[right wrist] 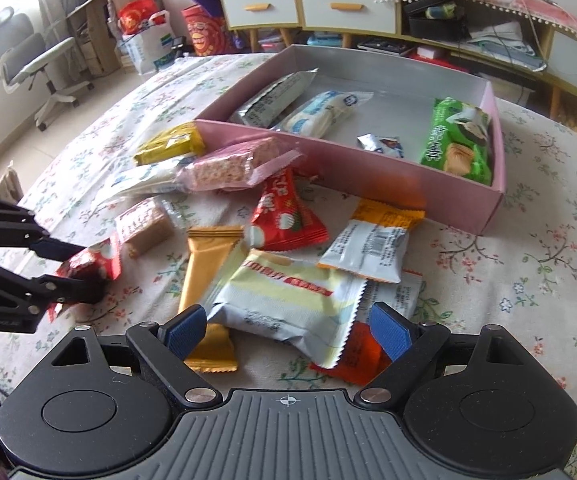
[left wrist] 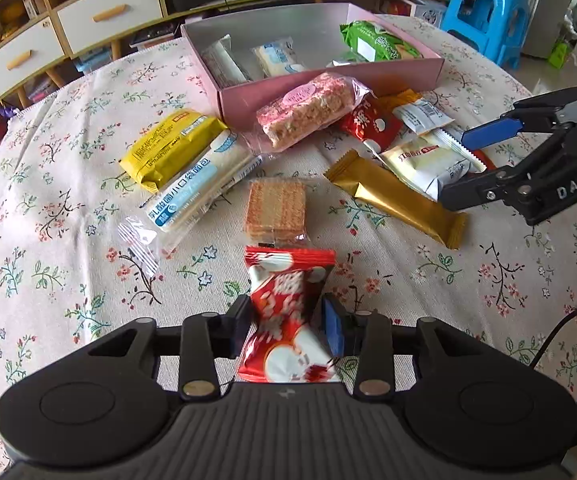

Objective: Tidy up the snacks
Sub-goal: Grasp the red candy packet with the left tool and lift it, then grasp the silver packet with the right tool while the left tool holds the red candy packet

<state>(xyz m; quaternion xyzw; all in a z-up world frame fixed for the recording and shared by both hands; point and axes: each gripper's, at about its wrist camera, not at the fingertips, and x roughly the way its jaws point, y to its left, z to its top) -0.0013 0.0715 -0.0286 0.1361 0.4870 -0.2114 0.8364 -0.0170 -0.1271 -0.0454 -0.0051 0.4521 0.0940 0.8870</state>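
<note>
Our left gripper clenches a red-and-white snack packet by its crinkled middle, near the table's front edge. Our right gripper stands spread over a pale packet, not pressing it. The pink box lies far behind. The slippery wrapper may slide out during carry; the loose pile could catch it.

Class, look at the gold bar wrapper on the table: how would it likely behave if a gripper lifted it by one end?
The gold bar looks long and straight, so probably fairly stiff. Its shiny foil may be slippery between pads. The flat crimped ends would likely bend if gripped there alone.
</note>
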